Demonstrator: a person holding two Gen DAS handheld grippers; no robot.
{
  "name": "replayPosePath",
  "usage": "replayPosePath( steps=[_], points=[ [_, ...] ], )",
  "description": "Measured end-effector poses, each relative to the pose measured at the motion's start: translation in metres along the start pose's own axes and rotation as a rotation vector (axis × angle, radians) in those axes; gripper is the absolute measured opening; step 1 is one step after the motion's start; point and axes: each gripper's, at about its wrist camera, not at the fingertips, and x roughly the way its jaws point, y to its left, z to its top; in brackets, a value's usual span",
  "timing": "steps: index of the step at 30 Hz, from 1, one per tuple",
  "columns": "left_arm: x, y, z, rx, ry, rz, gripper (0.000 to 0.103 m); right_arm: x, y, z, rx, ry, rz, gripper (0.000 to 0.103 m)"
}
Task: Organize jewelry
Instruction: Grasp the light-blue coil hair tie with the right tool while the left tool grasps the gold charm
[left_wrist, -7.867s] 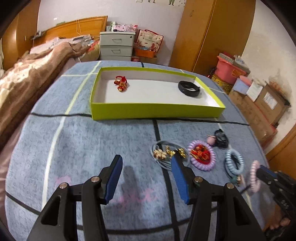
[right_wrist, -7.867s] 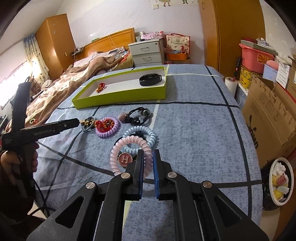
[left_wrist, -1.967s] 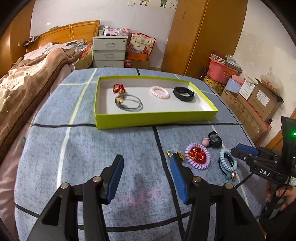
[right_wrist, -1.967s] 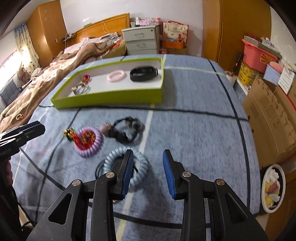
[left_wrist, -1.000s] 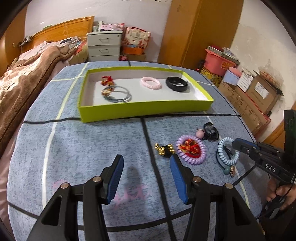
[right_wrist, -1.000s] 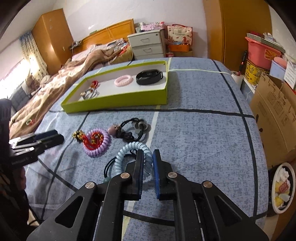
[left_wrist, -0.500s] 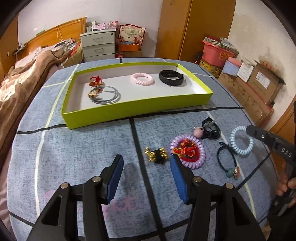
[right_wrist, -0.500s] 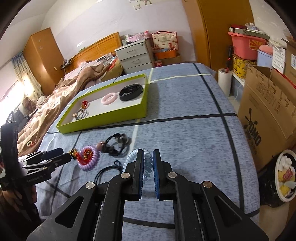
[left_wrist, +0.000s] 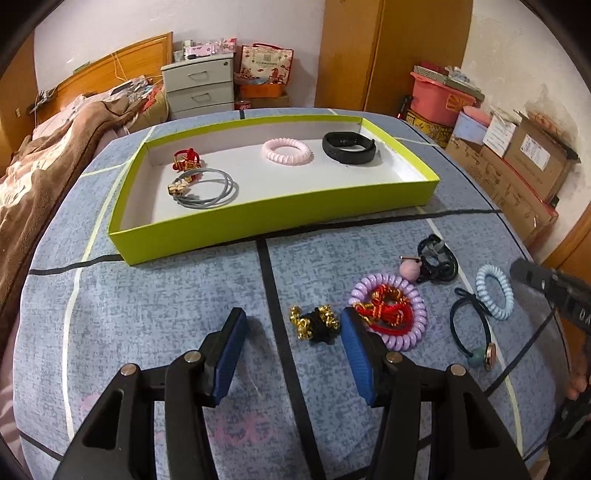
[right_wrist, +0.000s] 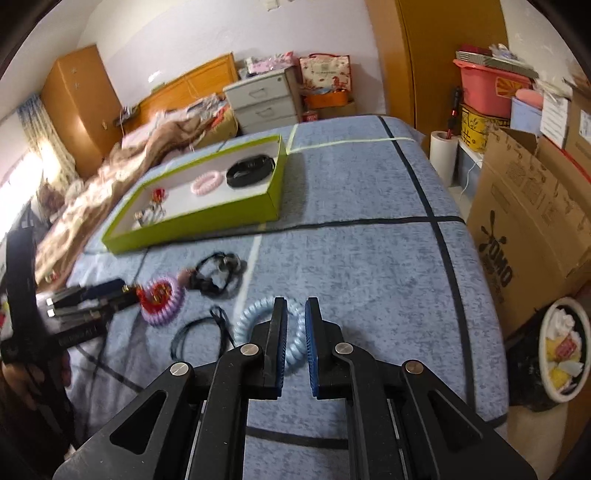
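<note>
A lime-green tray (left_wrist: 258, 225) (right_wrist: 207, 225) holds a pink coil tie (left_wrist: 286, 151), a black band (left_wrist: 348, 148), a grey hoop tie (left_wrist: 207, 192) and a red-gold charm (left_wrist: 186, 160). On the blue cloth lie a gold-and-black piece (left_wrist: 316, 323), a purple coil with a red charm (left_wrist: 388, 310), a black tie with a pink ball (left_wrist: 430, 260) and a dark elastic (left_wrist: 471, 325). My left gripper (left_wrist: 291, 328) is open around the gold-and-black piece. My right gripper (right_wrist: 295, 314) is shut on a light-blue coil tie (right_wrist: 255, 317) (left_wrist: 495, 291), lifted above the cloth.
Cardboard boxes (right_wrist: 528, 221) and a bin (right_wrist: 561, 343) stand right of the bed edge. A brown blanket (left_wrist: 44, 166) lies at the left. Drawers (left_wrist: 199, 86) and a wardrobe (left_wrist: 388, 51) stand behind.
My right gripper closed on the light-blue coil tie and raised it off the cloth. My left gripper moved forward to straddle the gold-and-black piece.
</note>
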Motion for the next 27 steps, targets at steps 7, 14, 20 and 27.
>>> replayPosePath(
  steps=[7, 14, 20, 27],
  points=[
    [0.004, -0.001, 0.003, 0.014, -0.013, 0.030, 0.048, 0.010, 0.005, -0.005, -0.063, 0.065, -0.069, 0.039],
    [0.001, 0.005, 0.001, 0.003, -0.017, 0.033, 0.020, 0.014, 0.015, -0.009, -0.124, 0.081, -0.120, 0.038],
    [-0.003, 0.009, 0.000, -0.008, -0.014, 0.007, 0.018, 0.013, 0.017, -0.010, -0.130, 0.080, -0.142, 0.012],
    [-0.014, 0.016, -0.002, -0.024, -0.038, -0.008, 0.018, 0.007, 0.015, -0.009, -0.108, 0.050, -0.142, 0.010]
  ],
)
